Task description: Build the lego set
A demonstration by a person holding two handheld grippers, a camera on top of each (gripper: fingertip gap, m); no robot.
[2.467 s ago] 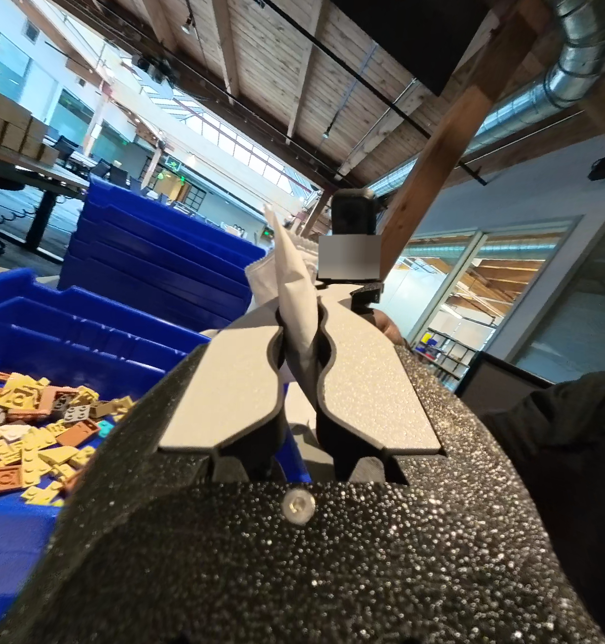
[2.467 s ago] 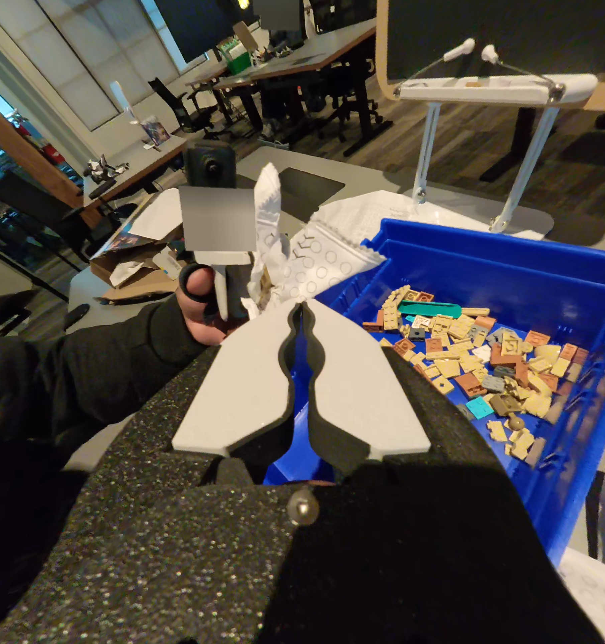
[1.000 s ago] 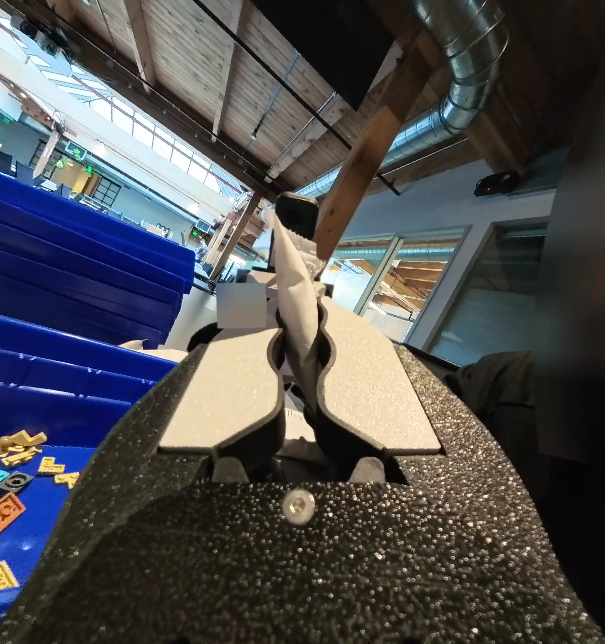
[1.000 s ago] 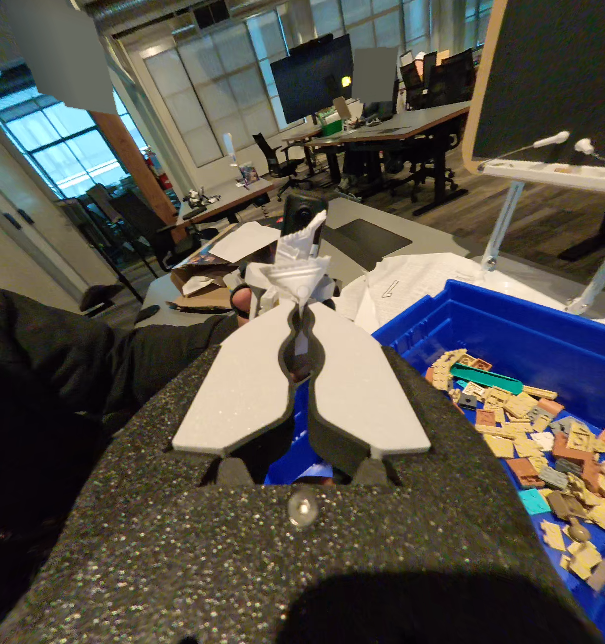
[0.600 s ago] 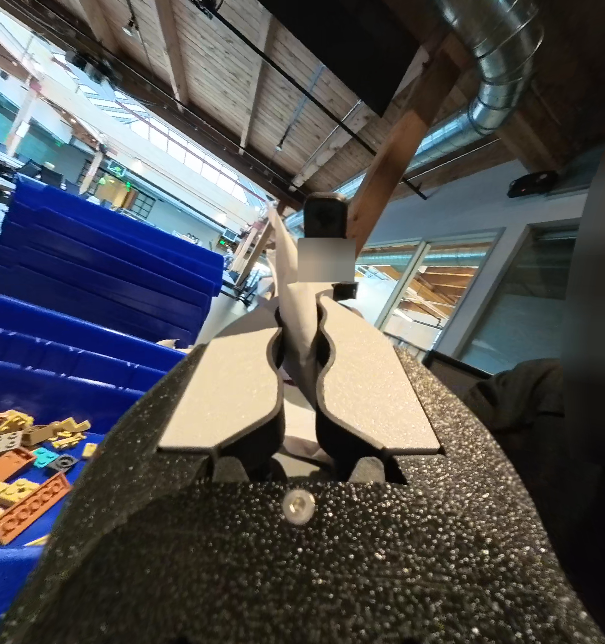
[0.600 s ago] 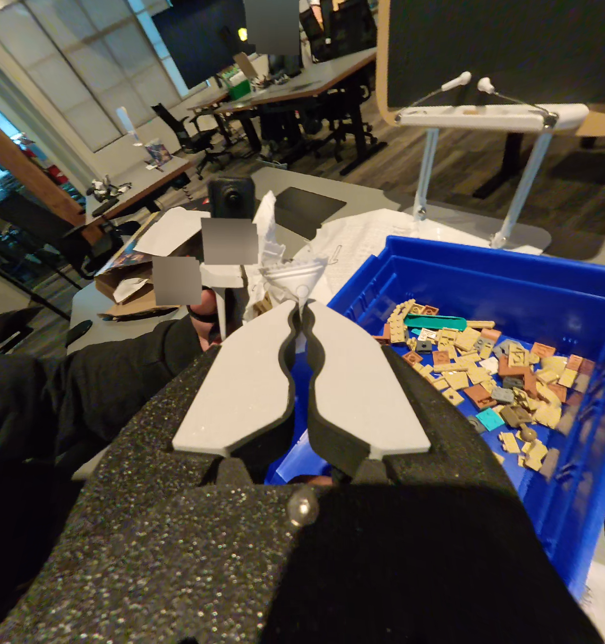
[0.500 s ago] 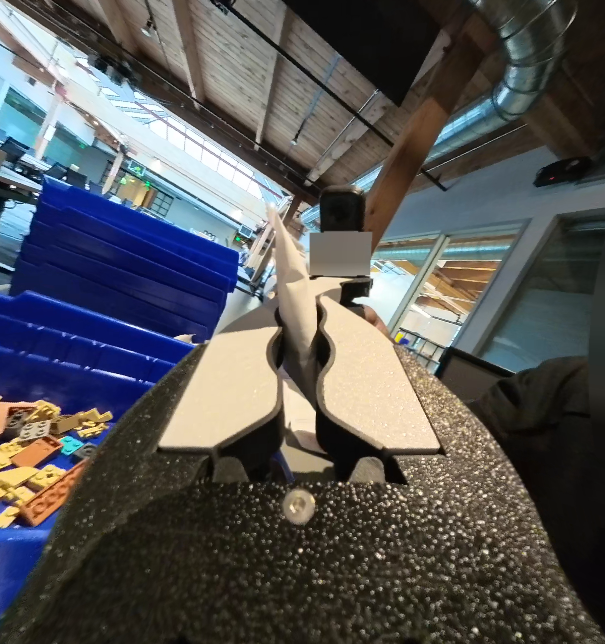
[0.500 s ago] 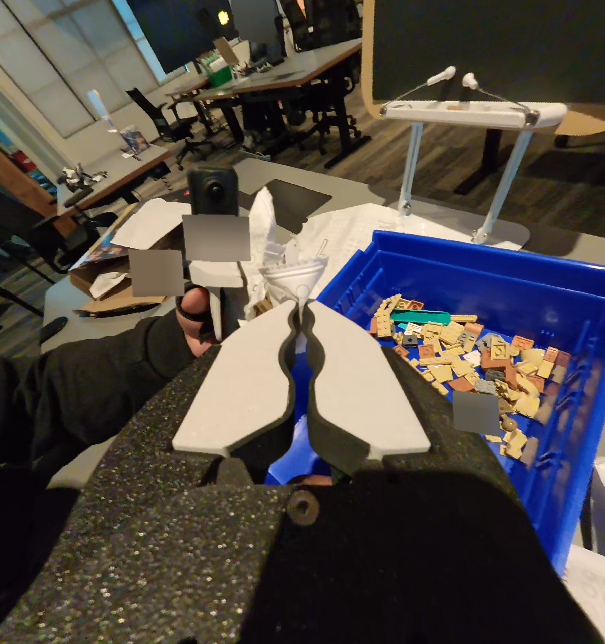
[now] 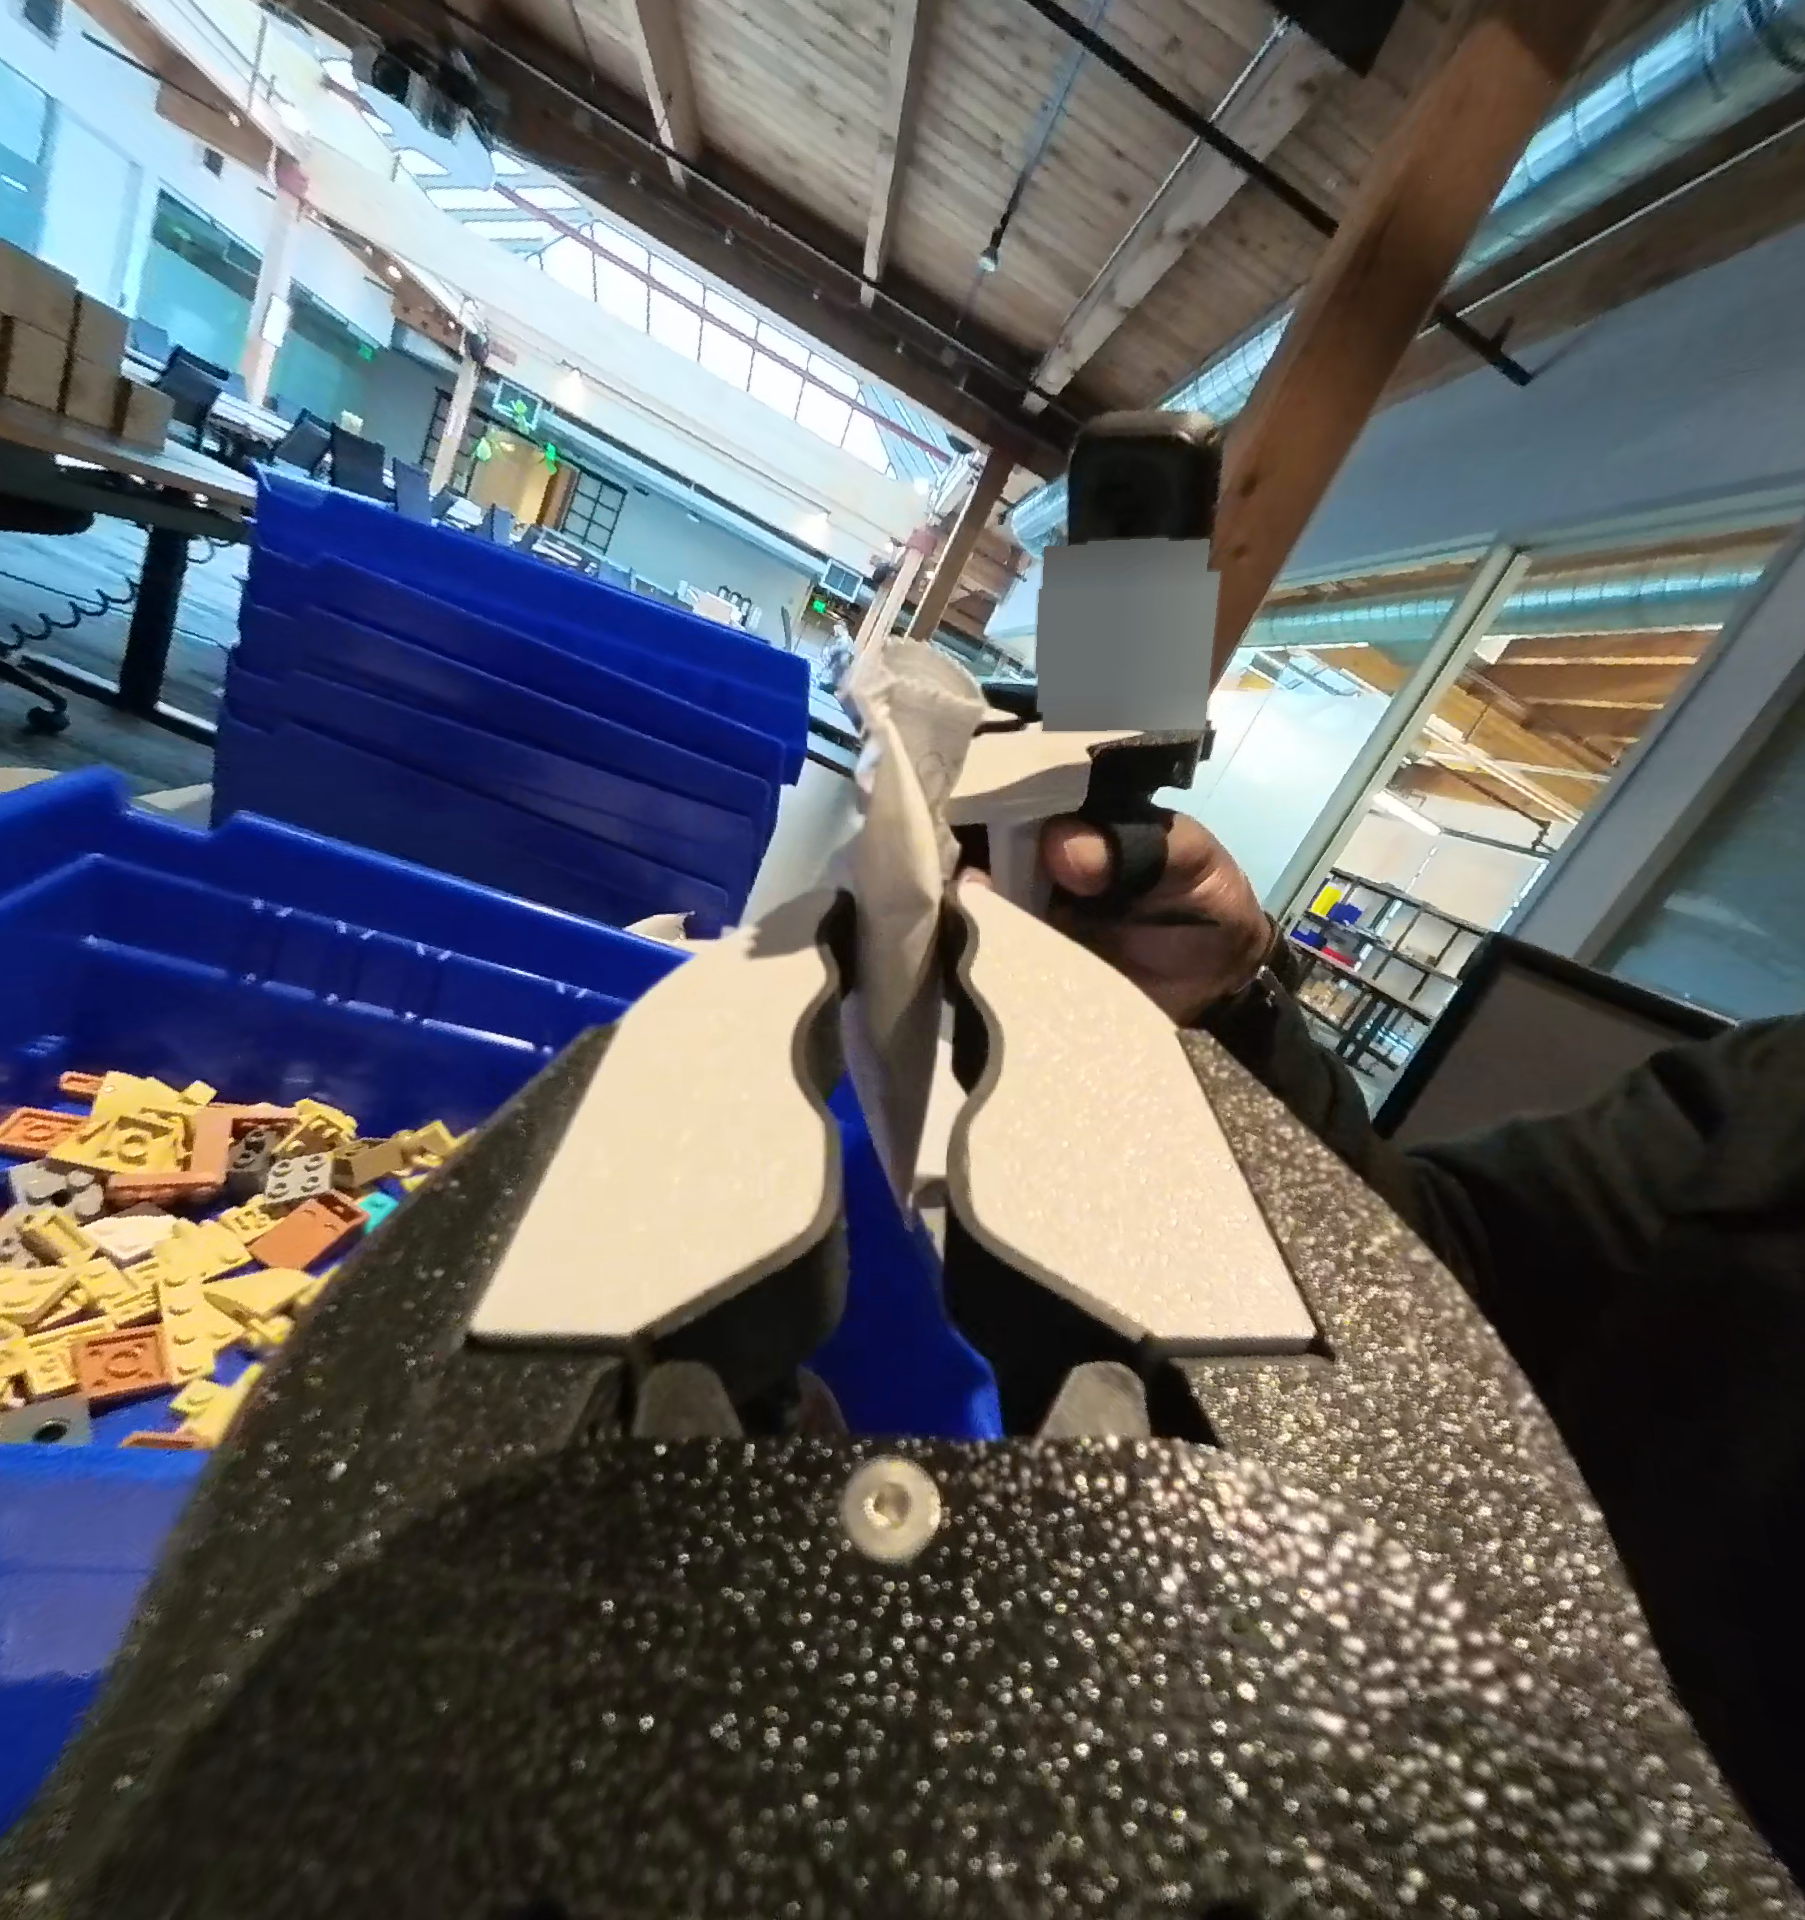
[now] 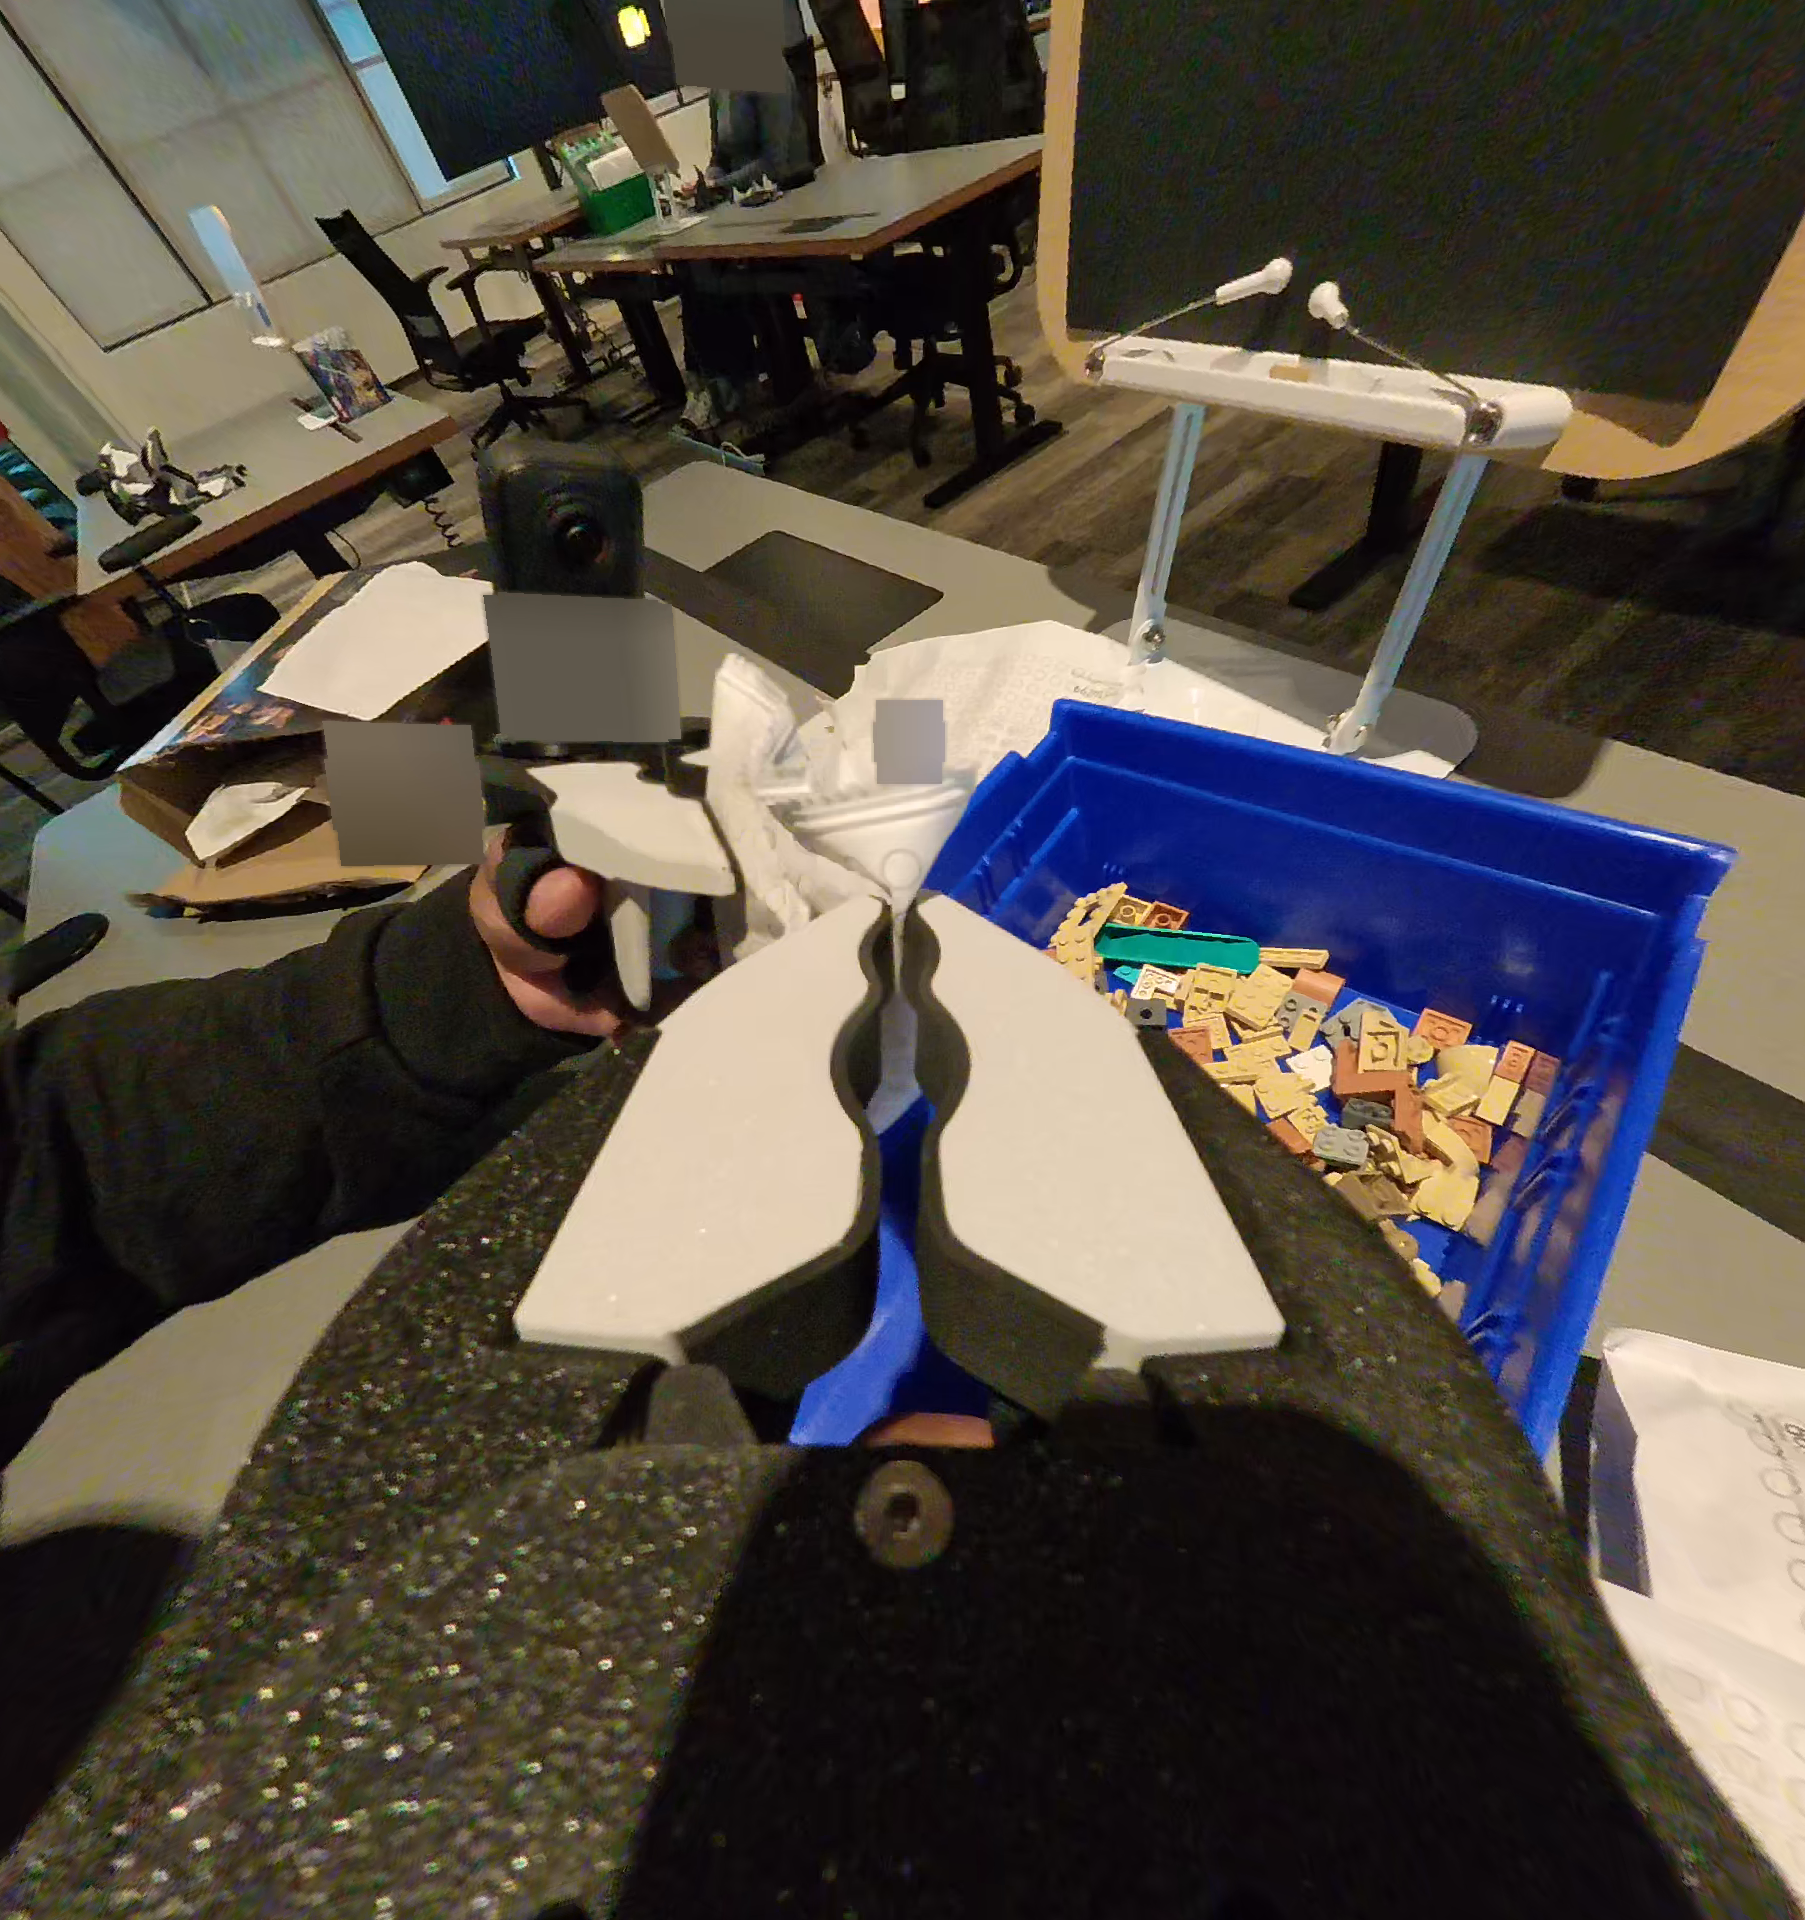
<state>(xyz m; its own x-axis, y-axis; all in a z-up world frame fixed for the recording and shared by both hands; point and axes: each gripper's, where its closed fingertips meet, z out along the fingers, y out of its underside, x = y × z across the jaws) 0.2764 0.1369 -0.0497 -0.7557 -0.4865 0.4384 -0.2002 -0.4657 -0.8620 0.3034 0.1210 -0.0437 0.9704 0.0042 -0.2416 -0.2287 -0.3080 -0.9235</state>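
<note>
Both my left claw and right claw pinch the white paper bag above the blue bin's near-left corner, loose bricks inside, nothing built yet.

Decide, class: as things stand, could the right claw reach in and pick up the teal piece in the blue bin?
Probably not yet. The right claw is shut on the white paper bag, which the left claw also grips. The teal piece lies uncovered in the open blue bin, so only the bag hinders it.
</note>
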